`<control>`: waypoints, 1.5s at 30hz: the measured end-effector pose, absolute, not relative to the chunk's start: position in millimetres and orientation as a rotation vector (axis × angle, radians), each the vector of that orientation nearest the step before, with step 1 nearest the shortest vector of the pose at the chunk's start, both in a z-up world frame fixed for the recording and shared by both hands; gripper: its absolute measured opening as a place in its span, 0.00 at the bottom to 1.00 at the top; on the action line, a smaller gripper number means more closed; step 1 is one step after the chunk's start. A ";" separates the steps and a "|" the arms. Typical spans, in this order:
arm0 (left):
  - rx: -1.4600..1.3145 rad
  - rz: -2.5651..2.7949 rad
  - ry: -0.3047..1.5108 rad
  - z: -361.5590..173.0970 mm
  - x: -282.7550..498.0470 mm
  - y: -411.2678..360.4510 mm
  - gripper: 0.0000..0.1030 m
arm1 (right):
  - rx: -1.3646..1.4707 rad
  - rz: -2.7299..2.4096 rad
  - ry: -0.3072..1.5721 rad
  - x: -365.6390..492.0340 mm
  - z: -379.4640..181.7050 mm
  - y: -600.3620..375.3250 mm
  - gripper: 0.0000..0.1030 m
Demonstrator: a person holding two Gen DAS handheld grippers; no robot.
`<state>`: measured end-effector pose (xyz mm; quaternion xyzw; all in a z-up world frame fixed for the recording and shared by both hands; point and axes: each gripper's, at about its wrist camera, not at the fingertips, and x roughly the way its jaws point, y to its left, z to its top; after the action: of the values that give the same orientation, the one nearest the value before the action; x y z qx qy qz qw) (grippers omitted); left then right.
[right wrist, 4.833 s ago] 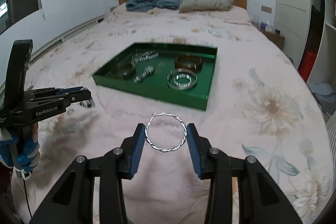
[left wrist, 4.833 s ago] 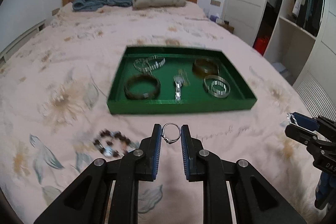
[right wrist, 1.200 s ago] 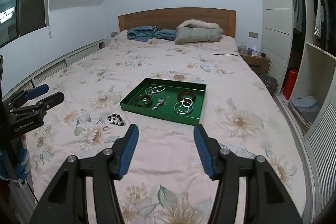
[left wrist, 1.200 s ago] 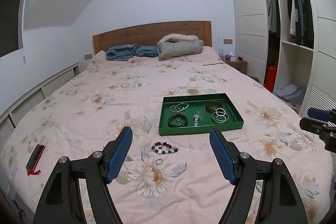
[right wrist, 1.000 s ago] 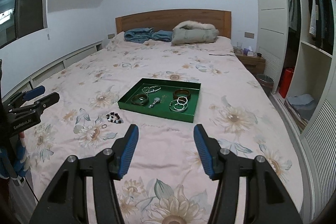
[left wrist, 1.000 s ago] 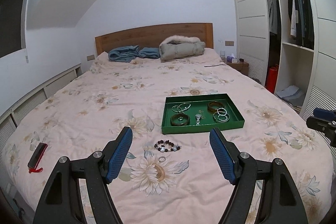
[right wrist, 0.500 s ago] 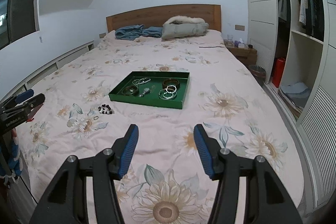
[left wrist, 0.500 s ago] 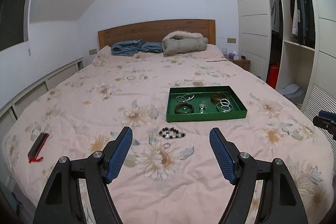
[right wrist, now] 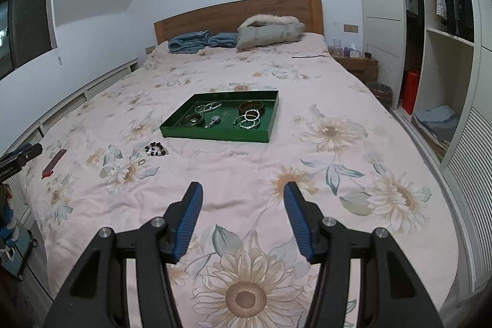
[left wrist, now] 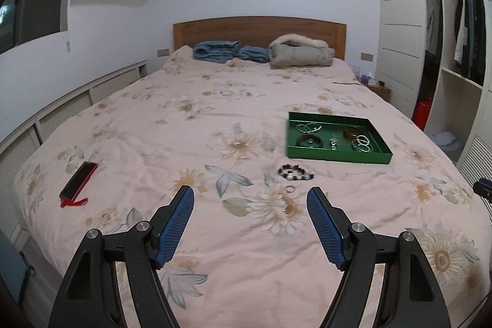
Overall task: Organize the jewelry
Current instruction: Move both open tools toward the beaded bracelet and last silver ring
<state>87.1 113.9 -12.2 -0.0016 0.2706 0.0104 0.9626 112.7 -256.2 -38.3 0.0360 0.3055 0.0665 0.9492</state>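
A green tray [left wrist: 338, 157] [right wrist: 215, 133] lies on the floral bed and holds several bracelets, bangles and a small watch. A dark beaded bracelet [left wrist: 295, 171] [right wrist: 156, 150] and a small ring [left wrist: 290, 189] [right wrist: 141, 162] lie on the sheet in front of the tray. My left gripper [left wrist: 250, 195] is open and empty, well back from the jewelry near the foot of the bed. My right gripper [right wrist: 243, 192] is open and empty, also far back from the tray.
A black and red device [left wrist: 78, 179] [right wrist: 54, 163] lies near the bed's left edge. Folded blue blankets [left wrist: 227, 49] and a grey coat [left wrist: 299, 53] sit by the headboard. An open wardrobe [right wrist: 446, 51] stands along the right. A nightstand [right wrist: 356, 60] is beside the bed.
Both grippers let go of the rings they held and opened wide. They have pulled back far from the tray toward the foot of the bed, and the left view has swung left.
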 end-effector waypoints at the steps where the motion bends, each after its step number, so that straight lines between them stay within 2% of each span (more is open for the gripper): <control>1: -0.005 0.027 0.551 -13.0 86.1 117.1 0.73 | 0.073 0.135 0.622 112.3 -39.0 -256.5 0.51; 20: 0.014 -0.056 0.635 -53.8 129.2 103.3 0.73 | 0.090 0.156 0.664 132.1 -61.5 -254.4 0.51; 27: 0.018 -0.125 0.679 -73.1 158.8 94.8 0.62 | 0.098 0.190 0.676 155.0 -72.8 -241.5 0.51; 45: 0.031 -0.128 0.704 -99.9 201.2 80.8 0.62 | 0.056 0.285 0.734 198.3 -101.9 -201.0 0.51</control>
<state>201.2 80.8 -99.9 0.0154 0.3448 -0.0625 0.9365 198.3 -201.0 -101.9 0.0275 0.3575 0.1387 0.9232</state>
